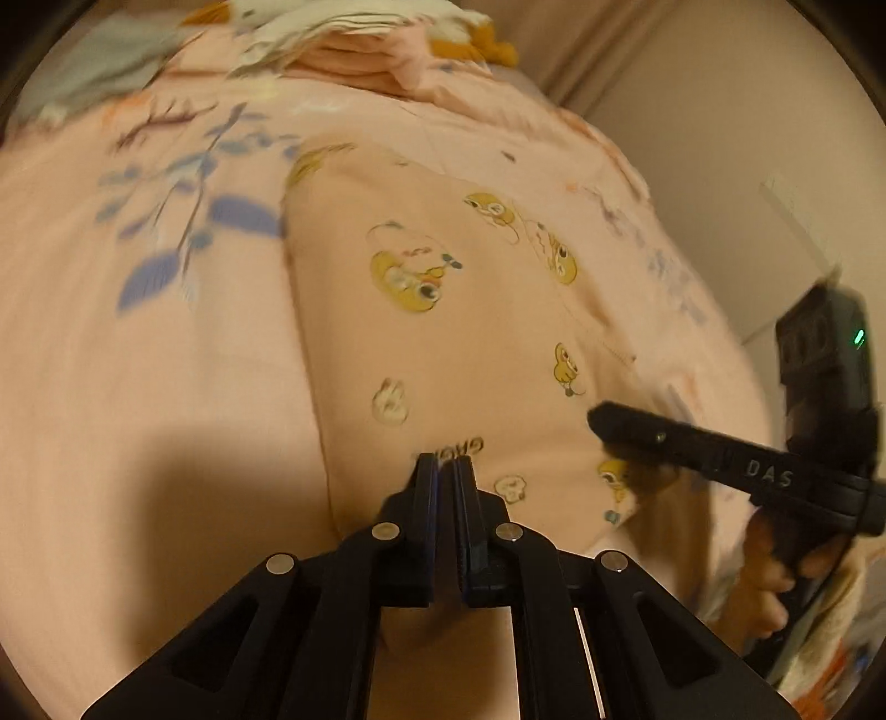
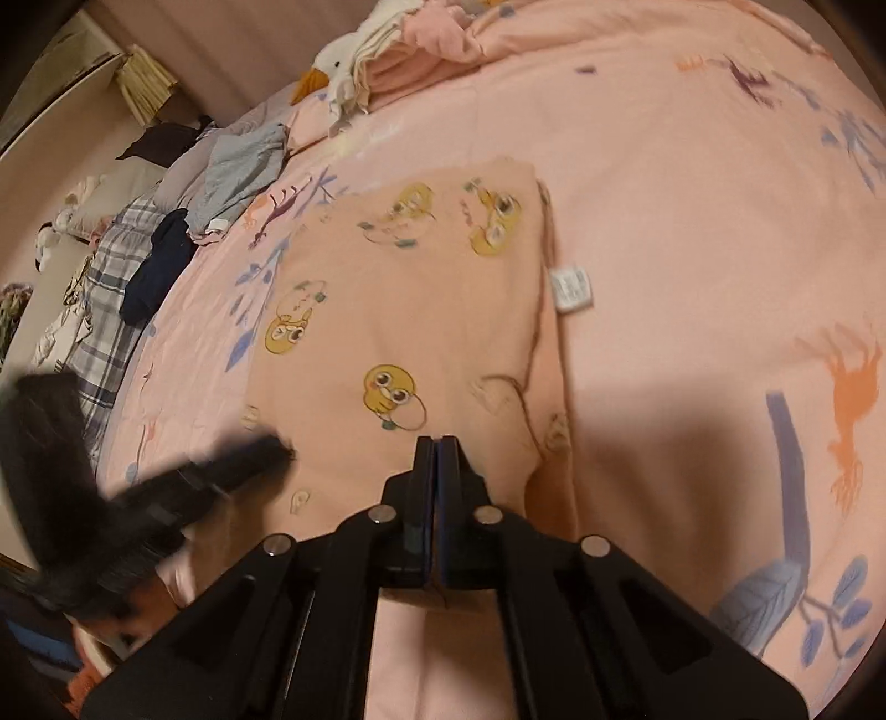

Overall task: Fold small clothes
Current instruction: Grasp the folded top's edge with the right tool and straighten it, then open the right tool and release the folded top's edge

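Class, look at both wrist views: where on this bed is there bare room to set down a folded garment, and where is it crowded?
Free: the pink bedsheet right of the duck-print garment and its white label; a narrower strip left of it, in the left wrist view. Crowded: the far edge, with the clothes pile and crumpled bedding.

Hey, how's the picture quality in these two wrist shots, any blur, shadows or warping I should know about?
Left wrist view: warm dim light, fisheye bending at the edges, the bedsheet smeared by motion, a dark shadow at lower left; the right gripper reads fairly sharp. Right wrist view: the duck-print garment is clearer, the left gripper is a heavy motion smear, and a shadow falls across the sheet on the right.
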Tool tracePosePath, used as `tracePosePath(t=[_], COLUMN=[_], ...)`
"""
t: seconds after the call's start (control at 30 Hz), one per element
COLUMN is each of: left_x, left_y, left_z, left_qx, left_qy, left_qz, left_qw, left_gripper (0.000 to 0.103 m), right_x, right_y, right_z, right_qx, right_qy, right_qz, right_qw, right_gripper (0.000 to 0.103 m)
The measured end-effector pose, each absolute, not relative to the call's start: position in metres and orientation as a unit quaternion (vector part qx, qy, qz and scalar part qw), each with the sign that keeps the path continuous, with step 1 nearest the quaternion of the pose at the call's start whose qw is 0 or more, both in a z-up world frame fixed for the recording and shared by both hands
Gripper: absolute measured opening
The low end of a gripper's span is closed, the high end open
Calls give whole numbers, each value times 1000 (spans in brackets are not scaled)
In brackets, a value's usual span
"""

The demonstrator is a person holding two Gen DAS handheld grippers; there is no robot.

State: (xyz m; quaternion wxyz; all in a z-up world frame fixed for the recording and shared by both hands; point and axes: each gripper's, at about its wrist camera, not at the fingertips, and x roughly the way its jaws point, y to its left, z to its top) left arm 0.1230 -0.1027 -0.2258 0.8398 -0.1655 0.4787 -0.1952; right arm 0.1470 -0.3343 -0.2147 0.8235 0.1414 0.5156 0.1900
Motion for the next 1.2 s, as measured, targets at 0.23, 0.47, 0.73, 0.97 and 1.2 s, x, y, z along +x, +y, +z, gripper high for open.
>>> tracePosePath(t=[0.23, 0.47, 0.73, 0.97, 1.2], left_x=[100, 71, 81, 77, 81], left_y=[-97, -114, -118, -123, -128], left_z=[-218, -194, -215, -217, -211], left_qx=[-139, -81, -73, -44, -35], left_qy=[485, 454, 480, 471, 471], left_qz=[-198, -242, -227, -219, -213], left_qw=[841, 854, 844, 853, 855], left_gripper=[7, 7, 7, 7, 7], right_x=[129, 137, 156, 153, 153], right_y=[-358, -362, -360, -363, -368], right_z=[-217, -199, -211, -213, -216], right_qx=[186, 236, 217, 214, 234], right_qy=[509, 441, 474, 474, 472], right_qz=[187, 193, 143, 149, 163], right_qw=[819, 844, 841, 841, 834], right_gripper=[1, 8, 0, 0, 0])
